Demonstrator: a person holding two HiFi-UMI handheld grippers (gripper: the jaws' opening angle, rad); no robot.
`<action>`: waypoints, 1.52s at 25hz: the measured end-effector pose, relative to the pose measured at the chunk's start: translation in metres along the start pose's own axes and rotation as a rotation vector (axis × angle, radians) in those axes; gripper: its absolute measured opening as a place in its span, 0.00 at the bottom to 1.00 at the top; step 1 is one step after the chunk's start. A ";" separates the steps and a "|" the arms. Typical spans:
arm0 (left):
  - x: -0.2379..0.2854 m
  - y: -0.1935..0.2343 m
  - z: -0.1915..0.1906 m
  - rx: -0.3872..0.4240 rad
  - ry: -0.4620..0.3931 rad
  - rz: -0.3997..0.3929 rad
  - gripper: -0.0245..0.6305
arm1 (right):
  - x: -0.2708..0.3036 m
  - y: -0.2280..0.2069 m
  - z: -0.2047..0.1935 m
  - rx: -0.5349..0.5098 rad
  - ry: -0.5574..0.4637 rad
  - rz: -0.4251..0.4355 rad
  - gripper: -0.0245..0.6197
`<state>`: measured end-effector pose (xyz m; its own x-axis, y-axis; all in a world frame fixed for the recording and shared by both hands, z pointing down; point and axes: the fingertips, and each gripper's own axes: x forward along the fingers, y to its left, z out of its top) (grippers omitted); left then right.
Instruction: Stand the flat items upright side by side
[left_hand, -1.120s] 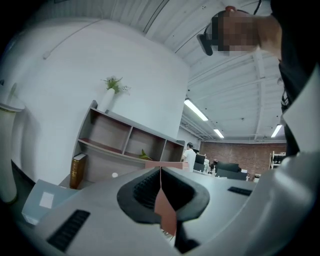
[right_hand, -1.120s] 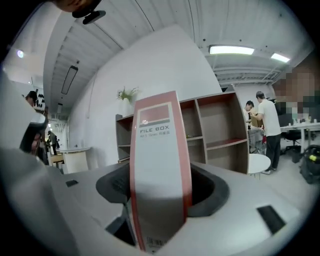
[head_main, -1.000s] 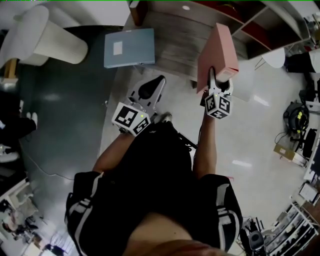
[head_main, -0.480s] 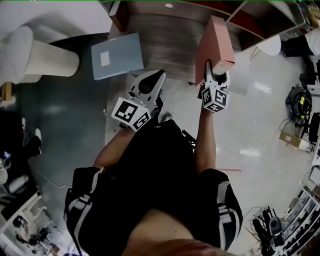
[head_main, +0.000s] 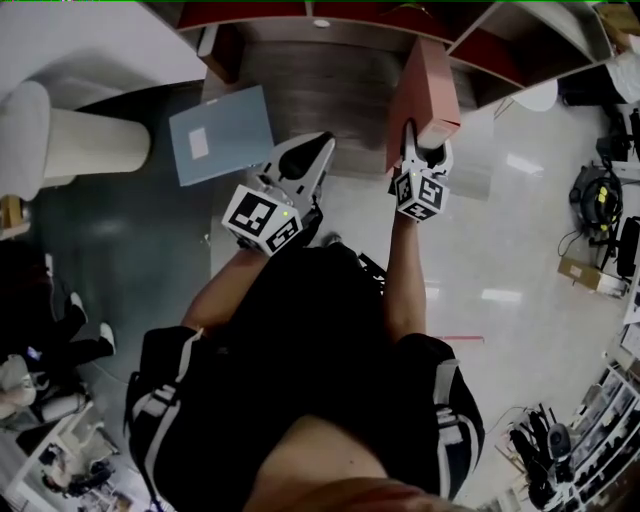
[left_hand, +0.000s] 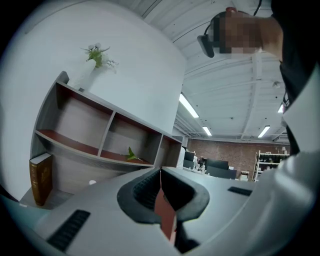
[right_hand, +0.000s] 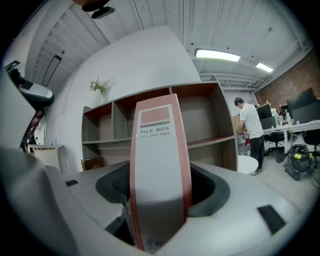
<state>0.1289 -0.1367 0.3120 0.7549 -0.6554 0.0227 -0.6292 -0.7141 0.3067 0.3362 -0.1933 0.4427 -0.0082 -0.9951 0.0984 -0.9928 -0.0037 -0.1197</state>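
Observation:
A pink file box (head_main: 425, 85) stands on edge in my right gripper (head_main: 421, 142), which is shut on its lower end. In the right gripper view its grey spine (right_hand: 159, 150), printed FILE BOX, fills the gap between the jaws, facing the open shelf unit (right_hand: 200, 115). A blue file box (head_main: 222, 133) lies flat on the wooden counter (head_main: 340, 90) to the left. My left gripper (head_main: 316, 148) hovers at the counter's near edge, right of the blue box, jaws shut (left_hand: 161, 172) with nothing held.
The shelf unit (head_main: 500, 30) has open compartments. A brown book (left_hand: 40, 177) stands at its lower left and a vase of flowers (left_hand: 97, 55) on top. A white rounded column (head_main: 70, 140) stands far left. A person (right_hand: 248, 132) stands beyond the shelf on the right.
Both grippers have moved forward toward the shelf, the right one carrying the pink file box with it. The blue box lies where it was.

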 end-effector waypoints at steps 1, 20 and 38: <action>0.003 0.002 -0.001 -0.004 0.002 -0.003 0.08 | 0.001 0.000 -0.004 -0.003 0.002 -0.002 0.51; 0.031 0.012 0.004 -0.048 0.010 -0.040 0.08 | 0.020 -0.017 -0.040 -0.126 0.226 -0.101 0.50; 0.046 0.057 0.004 -0.095 0.028 -0.072 0.08 | 0.096 -0.021 -0.044 -0.146 0.246 -0.175 0.50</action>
<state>0.1270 -0.2086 0.3271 0.8032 -0.5953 0.0235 -0.5538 -0.7316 0.3976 0.3514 -0.2843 0.4986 0.1526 -0.9269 0.3428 -0.9883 -0.1401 0.0609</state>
